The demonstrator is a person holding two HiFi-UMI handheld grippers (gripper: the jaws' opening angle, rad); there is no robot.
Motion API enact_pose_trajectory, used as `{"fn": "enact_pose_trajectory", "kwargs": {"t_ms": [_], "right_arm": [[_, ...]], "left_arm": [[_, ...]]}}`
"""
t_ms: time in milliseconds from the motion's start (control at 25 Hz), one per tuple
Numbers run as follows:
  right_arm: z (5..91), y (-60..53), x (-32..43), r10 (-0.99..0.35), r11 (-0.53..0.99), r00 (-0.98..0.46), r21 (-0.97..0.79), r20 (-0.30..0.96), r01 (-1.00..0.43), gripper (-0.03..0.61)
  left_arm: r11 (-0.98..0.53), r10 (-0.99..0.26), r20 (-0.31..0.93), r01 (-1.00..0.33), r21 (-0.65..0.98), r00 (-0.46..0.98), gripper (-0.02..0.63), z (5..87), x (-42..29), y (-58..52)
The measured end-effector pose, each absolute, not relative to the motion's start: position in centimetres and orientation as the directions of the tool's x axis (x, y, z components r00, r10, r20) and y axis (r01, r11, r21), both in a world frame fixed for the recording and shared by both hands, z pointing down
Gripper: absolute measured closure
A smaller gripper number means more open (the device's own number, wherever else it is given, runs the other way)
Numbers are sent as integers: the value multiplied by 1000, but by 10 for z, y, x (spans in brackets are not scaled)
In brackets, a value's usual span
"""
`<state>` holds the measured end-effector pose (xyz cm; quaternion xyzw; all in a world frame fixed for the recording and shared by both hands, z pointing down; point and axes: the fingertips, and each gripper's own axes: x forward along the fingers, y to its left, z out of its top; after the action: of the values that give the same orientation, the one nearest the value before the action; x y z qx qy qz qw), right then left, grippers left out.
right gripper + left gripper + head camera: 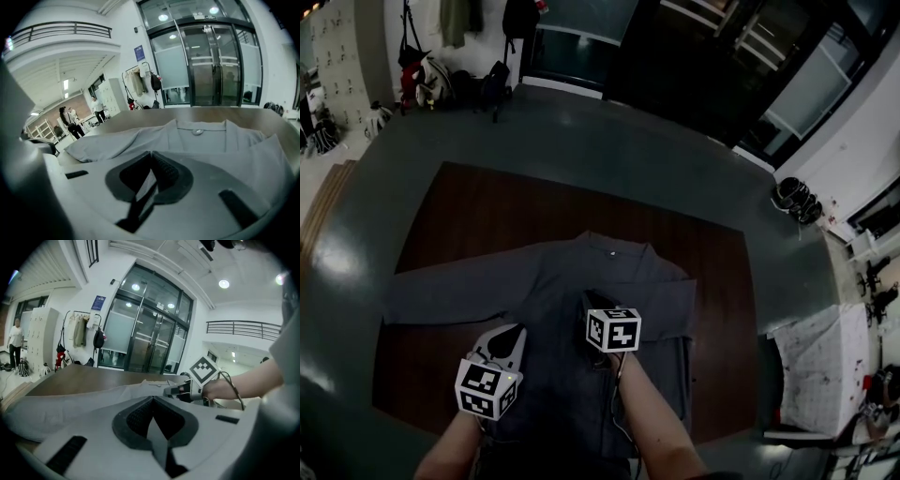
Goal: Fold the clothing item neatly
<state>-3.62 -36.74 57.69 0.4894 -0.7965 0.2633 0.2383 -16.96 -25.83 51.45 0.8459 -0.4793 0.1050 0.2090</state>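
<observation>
Head view: grey shirt (572, 281) lies flat on the dark brown table (469, 216), collar at the far side, with one button (612, 251) showing at the neck. One sleeve (441, 300) stretches out to the left; the right side is folded in over the body. Both claws are over the shirt body. The left gripper (508, 339) is near the lower left of the torso and the right gripper (591, 300) is at mid-chest. Each marker cube (612, 328) carries black-and-white square codes, no text.

Left gripper view: jaws fully closed, tips meeting (152, 398), nothing visible between them. Shirt fabric spreads just beyond. The right gripper's tips rest on the cloth (171, 390). A blue sign (98, 302) hangs on the wall beside the glass doors (150, 338), print too small to read. Coat rack (79, 331) with hanging garments stands left of the doors, and a person (15, 341) is at far left.

Right gripper view: jaws closed (151, 153) with a pale strip of shirt cloth pinched between the pads. Collar and button (197, 132) lie straight ahead, sleeve off to the left. The blue sign (139, 52) is unreadable here too. Two people (70, 119) stand in the background on the left.
</observation>
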Motion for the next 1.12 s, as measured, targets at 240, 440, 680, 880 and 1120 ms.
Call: {"fn": "enact_pose_trajectory", "kwargs": {"t_ms": [240,440,680,880,1120], "right_arm": [[590,-354,-85,-599,504,-491,-178,633,-845,489],[578,-332,-70,-682,447,-407,-93,608,-890,489],[614,-292,-71,-561,447,-452,-205,694,-871,489],[577,-275,-99,-581,521,-559,-257,592,-814,489],[521,-235,-73,-692,497,-551,-246,466,-832,537]], "left_arm": [[-445,-765,381,-854,268,519,606,520,-176,-256],[-435,-771,374,-855,281,515,606,518,-181,-251],[-433,-769,368,-850,301,522,606,518,-187,-244],[-444,-762,371,-846,296,530,606,520,-190,-239],[-406,-812,331,-872,273,482,606,501,-197,-220]]}}
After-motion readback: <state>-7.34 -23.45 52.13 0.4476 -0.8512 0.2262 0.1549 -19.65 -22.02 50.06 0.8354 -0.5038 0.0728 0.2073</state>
